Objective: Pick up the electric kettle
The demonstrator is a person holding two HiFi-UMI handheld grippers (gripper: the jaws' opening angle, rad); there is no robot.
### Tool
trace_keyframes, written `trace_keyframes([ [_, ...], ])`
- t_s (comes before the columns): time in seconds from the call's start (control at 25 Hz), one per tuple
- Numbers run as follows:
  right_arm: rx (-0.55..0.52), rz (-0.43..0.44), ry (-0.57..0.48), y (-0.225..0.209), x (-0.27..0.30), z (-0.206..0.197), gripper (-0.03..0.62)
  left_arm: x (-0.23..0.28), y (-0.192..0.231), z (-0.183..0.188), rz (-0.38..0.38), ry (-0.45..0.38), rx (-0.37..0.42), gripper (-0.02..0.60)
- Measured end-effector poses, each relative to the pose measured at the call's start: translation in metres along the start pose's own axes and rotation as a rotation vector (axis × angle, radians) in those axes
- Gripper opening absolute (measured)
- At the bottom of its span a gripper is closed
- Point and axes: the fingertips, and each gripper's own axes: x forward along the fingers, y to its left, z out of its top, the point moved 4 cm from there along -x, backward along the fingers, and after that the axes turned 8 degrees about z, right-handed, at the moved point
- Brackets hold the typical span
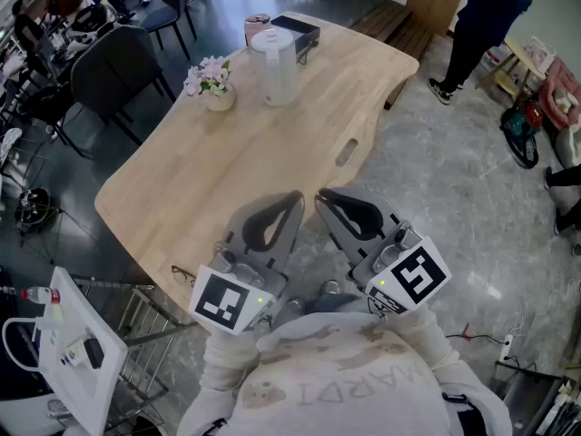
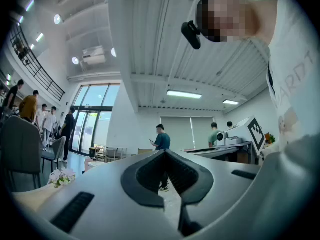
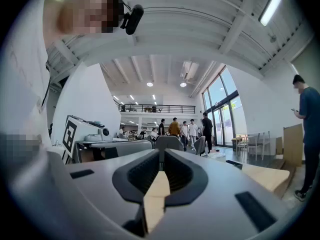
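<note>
- The pale wooden table (image 1: 236, 162) ran away from the person, most of its top bare, with a slot cut near its right edge.
- A dark chair (image 1: 109, 84) stood just beside the table's left side.
- The left gripper (image 1: 297, 196) hung over the near end of the table. In the left gripper view its jaws (image 2: 165, 152) met at the tips with nothing between them.
- The right gripper (image 1: 320, 195) sat just beside it, also closed tip to tip and empty in its own view (image 3: 161, 153).
- The white electric kettle (image 1: 277, 66) stood upright at the far end of the table, well apart from both grippers. Its lid was down, so what it held could not be told.
- A black box (image 1: 300, 33) lay just behind the kettle, to its right.
- A small pot (image 1: 221, 99) to the kettle's left held pink and white flowers (image 1: 211, 75).
- A pink cup (image 1: 255, 30) stood behind the kettle, beside the box. Its contents were too small to make out.
- A pair of glasses (image 1: 183, 274) lay at the table's near left edge.
</note>
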Motion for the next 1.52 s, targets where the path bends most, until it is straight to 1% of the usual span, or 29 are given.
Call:
trace_keyframes([
  [0.12,-0.003,-0.004,0.000,0.002,0.004,0.000,0.038,-0.003,0.004,0.000,0.001,0.011,-0.016,0.012],
  [0.36,-0.009,-0.014,0.007,0.009,0.011,0.002,0.038,-0.011,0.010,0.003,-0.013,-0.008,-0.010,0.012],
  [0.44,-0.014,-0.019,0.008,0.012,0.014,0.002,0.038,-0.013,0.012,0.003,-0.021,0.001,-0.018,0.014],
  [0.6,-0.010,-0.037,-0.005,0.019,0.019,0.002,0.038,-0.022,0.015,0.001,-0.038,0.020,-0.021,0.014],
  [0.8,-0.008,-0.042,-0.012,0.035,0.025,-0.001,0.038,-0.037,0.021,-0.002,-0.067,0.019,-0.040,0.014],
  [1.04,0.008,-0.065,-0.023,0.048,0.029,-0.006,0.039,-0.047,0.027,-0.009,-0.102,0.014,-0.039,0.014],
  [1.12,0.010,-0.073,-0.020,0.047,0.031,-0.007,0.038,-0.045,0.032,-0.012,-0.110,0.005,-0.051,0.014],
  [1.24,0.004,-0.074,-0.016,0.041,0.035,-0.008,0.038,-0.035,0.042,-0.016,-0.121,-0.014,-0.036,0.014],
  [1.44,0.012,-0.059,-0.011,0.019,0.045,-0.010,0.038,-0.013,0.059,-0.026,-0.112,0.005,-0.003,0.014],
  [1.52,0.010,-0.045,-0.010,0.006,0.051,-0.011,0.039,-0.002,0.067,-0.030,-0.093,-0.002,-0.009,0.014],
])
